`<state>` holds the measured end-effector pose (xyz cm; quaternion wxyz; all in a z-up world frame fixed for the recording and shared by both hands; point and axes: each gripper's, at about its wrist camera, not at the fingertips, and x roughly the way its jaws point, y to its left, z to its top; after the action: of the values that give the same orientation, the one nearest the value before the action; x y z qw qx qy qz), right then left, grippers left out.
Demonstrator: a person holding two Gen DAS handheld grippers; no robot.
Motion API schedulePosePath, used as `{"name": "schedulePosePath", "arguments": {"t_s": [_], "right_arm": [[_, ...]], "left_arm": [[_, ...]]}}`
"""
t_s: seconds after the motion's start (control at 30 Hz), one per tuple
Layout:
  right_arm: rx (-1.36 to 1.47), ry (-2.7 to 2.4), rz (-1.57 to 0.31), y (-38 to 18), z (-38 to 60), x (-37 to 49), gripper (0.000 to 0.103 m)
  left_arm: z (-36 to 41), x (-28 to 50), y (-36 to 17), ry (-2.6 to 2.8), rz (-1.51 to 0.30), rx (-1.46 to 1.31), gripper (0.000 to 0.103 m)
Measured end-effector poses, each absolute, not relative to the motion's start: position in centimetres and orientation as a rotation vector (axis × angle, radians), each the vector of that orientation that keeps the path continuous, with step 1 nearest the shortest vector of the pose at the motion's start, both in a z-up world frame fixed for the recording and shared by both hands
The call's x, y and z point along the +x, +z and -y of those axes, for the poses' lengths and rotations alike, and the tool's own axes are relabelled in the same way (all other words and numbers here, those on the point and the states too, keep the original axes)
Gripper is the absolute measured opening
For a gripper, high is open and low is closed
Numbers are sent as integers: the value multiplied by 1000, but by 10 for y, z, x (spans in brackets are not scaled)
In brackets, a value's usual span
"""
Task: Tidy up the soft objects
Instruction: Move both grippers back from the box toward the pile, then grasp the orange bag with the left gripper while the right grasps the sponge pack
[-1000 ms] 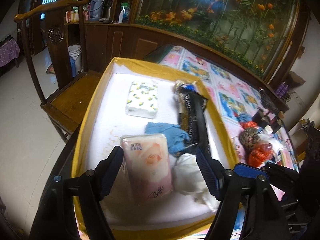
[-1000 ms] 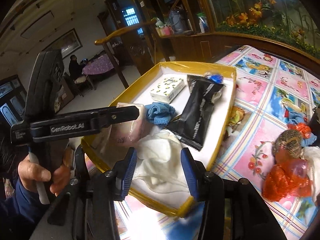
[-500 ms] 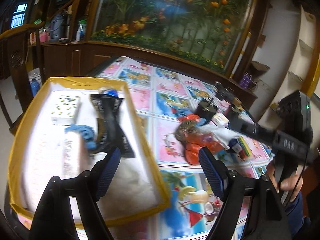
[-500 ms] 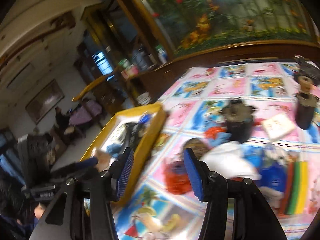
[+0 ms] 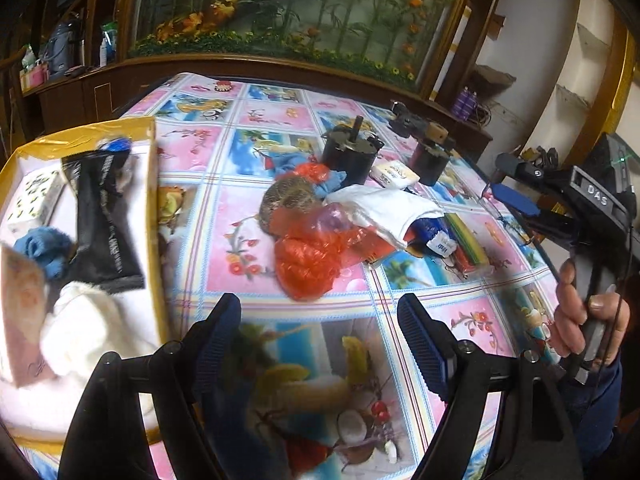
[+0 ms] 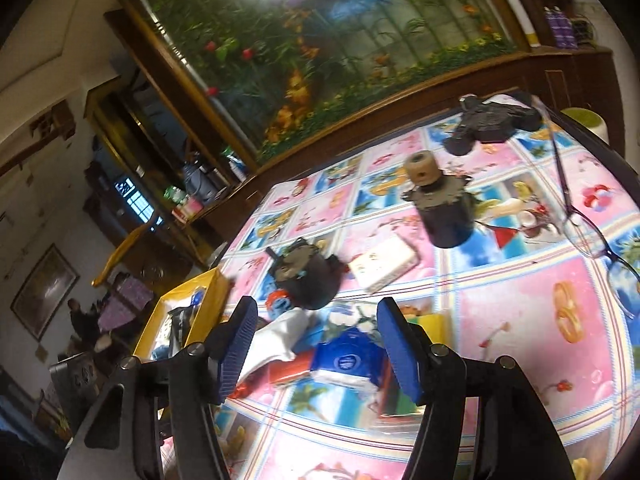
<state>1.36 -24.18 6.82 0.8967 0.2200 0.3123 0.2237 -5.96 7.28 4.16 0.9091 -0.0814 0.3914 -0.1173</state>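
- My left gripper hangs over the near edge of the table, jaws spread wide, nothing between them.
- My right gripper is opening as I speak; its pads press on nothing, with the pile just beyond them.
- The pile sits mid-table, well right of the yellow tray on the left edge: a red plastic bag, a white cloth, a blue tissue pack.
- The red bag looks feather-light, crinkly and slippery; I judge a pinch on a bunched fold holds better than a flat face.
- The white cloth is limp and will drape; I'd take it at its thick middle so the ends don't drag the coloured strips beside it.
- The tissue pack is squashy but keeps its shape; a grip across the short sides should do.
- The black cylinders and eyeglasses are hard, and the glasses are fragile; I'd steer clear.
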Motion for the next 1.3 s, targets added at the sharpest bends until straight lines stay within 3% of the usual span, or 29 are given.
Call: {"name": "schedulePosePath", "arguments": {"t_s": [0.27,0.33,0.37,0.4,0.8,0.83,0.9,1.3], "right_arm": [[398,282,-777,45,260,20,66],[374,278,-805,39,259,22,66],[353,272,-815,37,256,23,66],[326,267,-828,34,252,23,66],[-24,197,-874,10,200,25,66],[-33,193,-866,10,199,24,65],[-32,179,-880,8,200,25,43],[77,120,-792,25,223,21,40]], "left_arm": [[-54,-10,22,-165,-884,-131,80],[-55,-6,17,-149,-872,-155,64],[-56,-4,14,-153,-878,-168,42],[-58,-2,13,-163,-883,-183,40],[-68,-5,17,-187,-839,-242,40],[-68,-6,18,-193,-837,-243,40],[-66,-7,19,-199,-829,-234,40],[-67,-9,22,-213,-810,-241,40]]}}
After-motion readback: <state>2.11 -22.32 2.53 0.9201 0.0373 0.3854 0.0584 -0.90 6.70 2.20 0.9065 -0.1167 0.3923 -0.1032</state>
